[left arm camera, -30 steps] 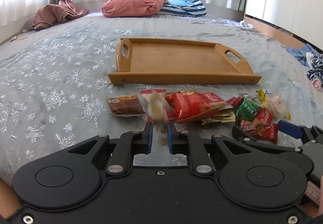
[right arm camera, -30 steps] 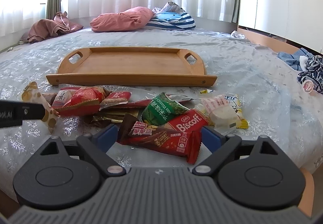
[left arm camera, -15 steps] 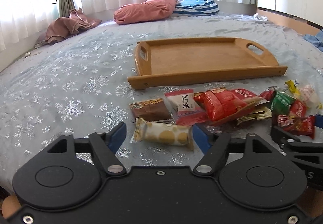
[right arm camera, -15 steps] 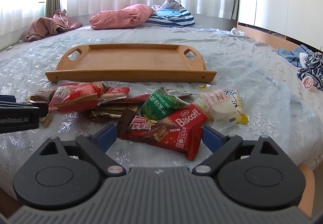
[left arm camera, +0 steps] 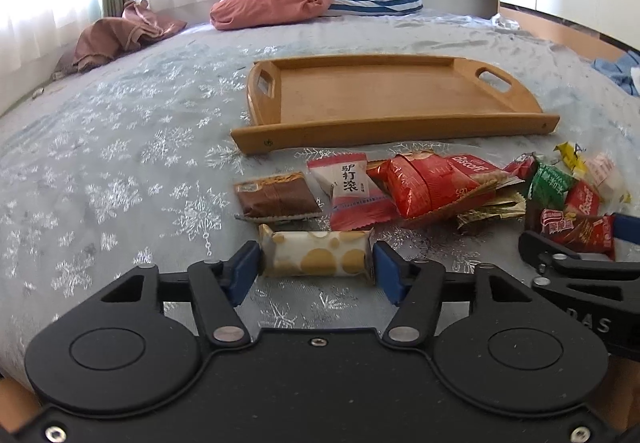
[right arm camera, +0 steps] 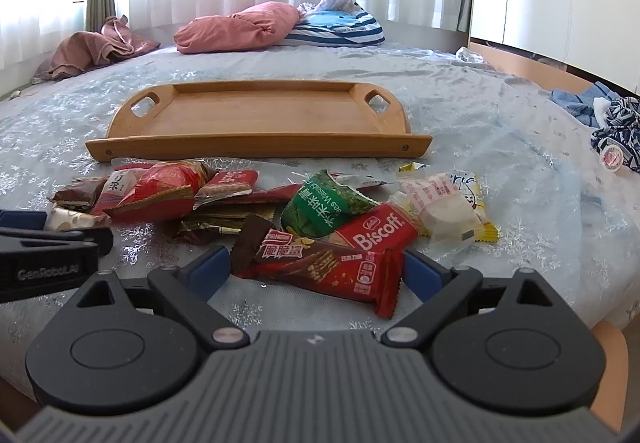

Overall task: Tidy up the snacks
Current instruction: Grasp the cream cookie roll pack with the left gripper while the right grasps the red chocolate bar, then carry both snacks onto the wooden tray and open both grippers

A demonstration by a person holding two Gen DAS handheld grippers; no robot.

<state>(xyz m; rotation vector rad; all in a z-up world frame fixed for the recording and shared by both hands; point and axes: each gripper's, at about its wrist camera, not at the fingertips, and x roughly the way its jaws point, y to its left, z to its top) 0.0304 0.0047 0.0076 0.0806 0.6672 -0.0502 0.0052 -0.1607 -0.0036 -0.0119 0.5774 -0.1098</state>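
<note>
**Snacks heaped on the bed, tray bare**

The left tool point(left arm camera: 316, 269) brackets a cream, gold-dotted snack packet point(left arm camera: 316, 254) lying on the bed point(left arm camera: 120, 163); its jaws have just been closing, the blue pads at the packet's crimped ends, though whether they press on it cannot be told. The right tool point(right arm camera: 318, 267) stands apart around a red wafer bar point(right arm camera: 324, 267) without touching it. The rest of the snack pile point(right arm camera: 224, 199) lies just near of the wooden tray point(right arm camera: 260, 115), which sits farther up the bed. A pink pillow point(right arm camera: 240, 29) lies at the far end.
</note>
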